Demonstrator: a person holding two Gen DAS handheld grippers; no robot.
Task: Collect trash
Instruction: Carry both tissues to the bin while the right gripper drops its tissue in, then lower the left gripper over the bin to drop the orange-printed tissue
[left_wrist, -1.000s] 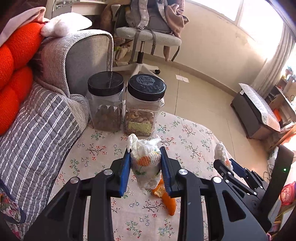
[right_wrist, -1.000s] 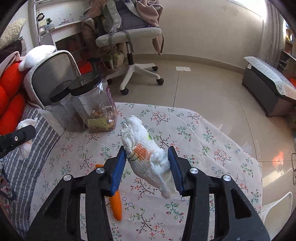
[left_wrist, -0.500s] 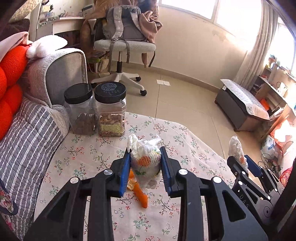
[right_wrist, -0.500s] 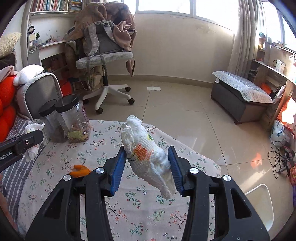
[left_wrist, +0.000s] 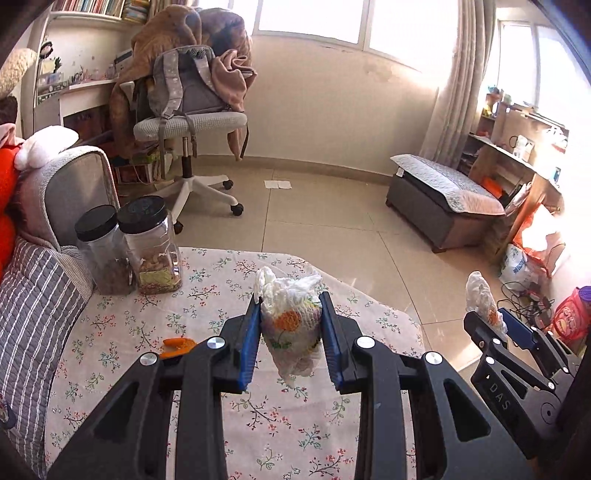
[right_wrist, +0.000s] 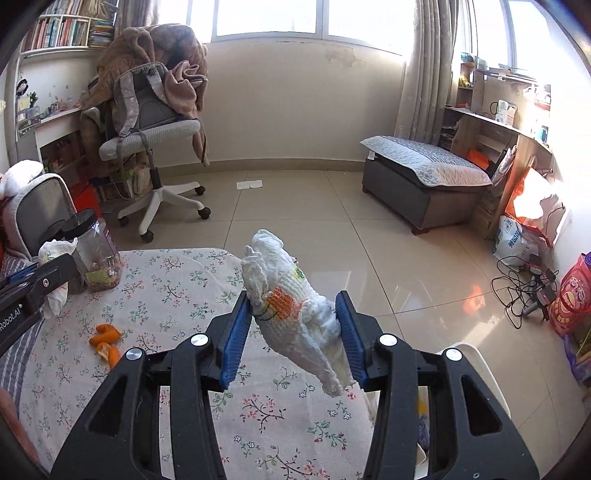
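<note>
My left gripper (left_wrist: 290, 332) is shut on a crumpled white tissue wad (left_wrist: 291, 321) with orange print, held above the floral tablecloth (left_wrist: 147, 321). My right gripper (right_wrist: 293, 332) is shut on a second, longer crumpled tissue wad (right_wrist: 295, 310), carried over the table's right edge. The right gripper also shows at the right of the left wrist view (left_wrist: 491, 325); the left gripper shows at the left edge of the right wrist view (right_wrist: 40, 273). Orange peel pieces (right_wrist: 105, 341) lie on the tablecloth, partly hidden behind a left finger in the left wrist view (left_wrist: 177, 345).
Two black-lidded jars (left_wrist: 147, 243) stand at the table's far left by a grey striped sofa (left_wrist: 33, 295). A white bin rim (right_wrist: 476, 354) shows under the right gripper. Beyond lie tiled floor, an office chair (left_wrist: 188, 122), a low bench (left_wrist: 443, 195), bags and cables (right_wrist: 524, 284).
Both grippers have drawn back and rightward from the jars, each carrying its tissue wad. The jars look smaller and farther left, more floor shows, and the orange peel stays on the tablecloth.
</note>
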